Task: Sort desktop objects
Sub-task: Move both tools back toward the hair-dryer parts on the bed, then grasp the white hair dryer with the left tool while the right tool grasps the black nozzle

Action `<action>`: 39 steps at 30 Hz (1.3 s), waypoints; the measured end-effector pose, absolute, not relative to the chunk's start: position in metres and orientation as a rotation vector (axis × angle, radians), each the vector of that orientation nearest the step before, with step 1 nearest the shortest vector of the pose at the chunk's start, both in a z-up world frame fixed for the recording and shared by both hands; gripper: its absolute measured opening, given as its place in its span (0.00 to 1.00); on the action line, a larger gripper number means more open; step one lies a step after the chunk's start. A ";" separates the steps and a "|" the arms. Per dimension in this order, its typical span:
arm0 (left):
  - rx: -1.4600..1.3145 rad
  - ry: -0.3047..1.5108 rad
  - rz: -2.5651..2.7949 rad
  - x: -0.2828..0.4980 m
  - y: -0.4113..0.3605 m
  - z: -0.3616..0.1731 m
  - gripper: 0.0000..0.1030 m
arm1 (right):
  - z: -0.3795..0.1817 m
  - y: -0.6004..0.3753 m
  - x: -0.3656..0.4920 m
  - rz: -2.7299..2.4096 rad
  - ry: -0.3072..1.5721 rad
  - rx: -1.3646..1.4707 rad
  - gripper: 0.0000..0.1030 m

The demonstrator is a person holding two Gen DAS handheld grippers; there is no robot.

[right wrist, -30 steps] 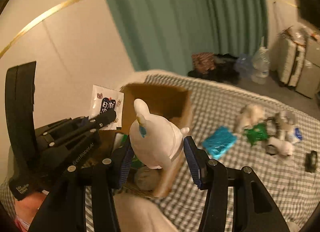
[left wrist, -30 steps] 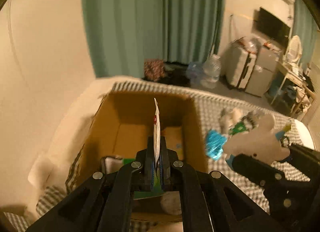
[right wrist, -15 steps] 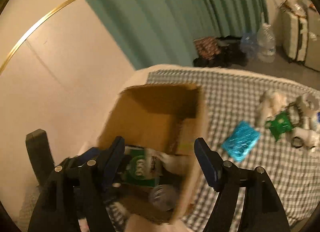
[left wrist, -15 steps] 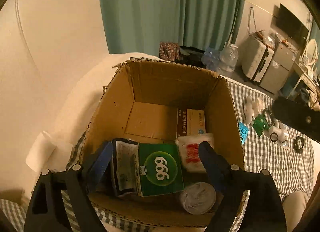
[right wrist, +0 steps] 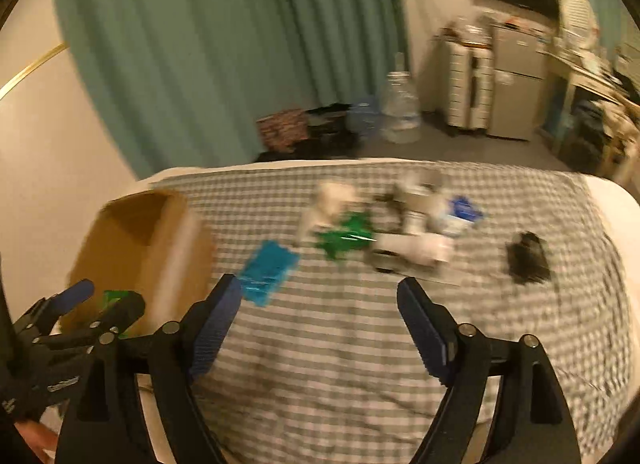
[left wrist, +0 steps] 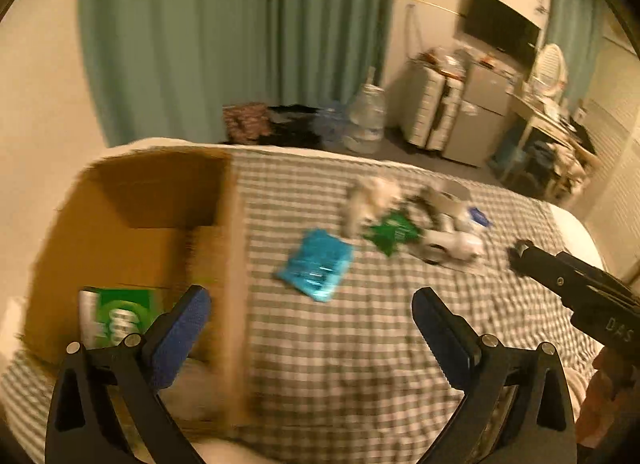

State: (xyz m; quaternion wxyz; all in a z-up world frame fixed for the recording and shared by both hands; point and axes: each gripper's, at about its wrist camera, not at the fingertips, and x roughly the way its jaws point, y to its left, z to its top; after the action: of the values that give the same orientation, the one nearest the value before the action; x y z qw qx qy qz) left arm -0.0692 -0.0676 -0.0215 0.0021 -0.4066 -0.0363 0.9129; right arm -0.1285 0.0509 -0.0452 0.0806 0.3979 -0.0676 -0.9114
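Note:
A brown cardboard box (left wrist: 140, 224) stands at the left of the checked bedspread (left wrist: 360, 344), with a green packet (left wrist: 116, 316) inside. It also shows in the right wrist view (right wrist: 144, 248). A blue packet (left wrist: 316, 264), a green packet (left wrist: 392, 230) and blurred white items (left wrist: 452, 244) lie on the cloth. They also show in the right wrist view: blue packet (right wrist: 270, 272), green packet (right wrist: 346, 238), a black item (right wrist: 526, 258). My left gripper (left wrist: 310, 306) is open and empty beside the box. My right gripper (right wrist: 320, 300) is open and empty over the cloth.
A teal curtain (left wrist: 240, 36), water jugs (left wrist: 364, 120), white drawers and a small fridge (left wrist: 476, 120) stand beyond the bed. The bed's far edge (right wrist: 400, 162) and right edge are near. Both views are motion-blurred.
Both grippers let go of their items, the flat packet and the white toy, over the box and opened. Both then swung right, away from the box toward the items on the cloth.

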 end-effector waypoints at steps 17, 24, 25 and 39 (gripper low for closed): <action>-1.415 0.088 2.702 -0.129 0.066 -0.106 1.00 | -0.134 0.224 -0.160 -2.991 -0.339 1.405 0.81; -1.387 0.109 2.666 -0.184 0.116 -0.120 1.00 | -0.159 0.265 -0.195 -2.978 -0.468 1.456 0.81; -1.385 0.126 2.665 -0.192 0.120 -0.121 1.00 | -0.162 0.268 -0.198 -2.971 -0.482 1.460 0.81; -1.454 0.116 2.551 -0.251 0.139 -0.156 1.00 | -0.203 0.291 -0.256 -2.962 -0.280 1.632 0.81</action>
State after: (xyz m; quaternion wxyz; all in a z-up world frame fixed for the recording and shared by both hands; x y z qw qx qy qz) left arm -0.2514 0.1390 -0.1558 0.1014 -0.4922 0.0394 0.8637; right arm -0.2562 0.2913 -0.2029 -0.1255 0.4773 -0.0818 -0.8659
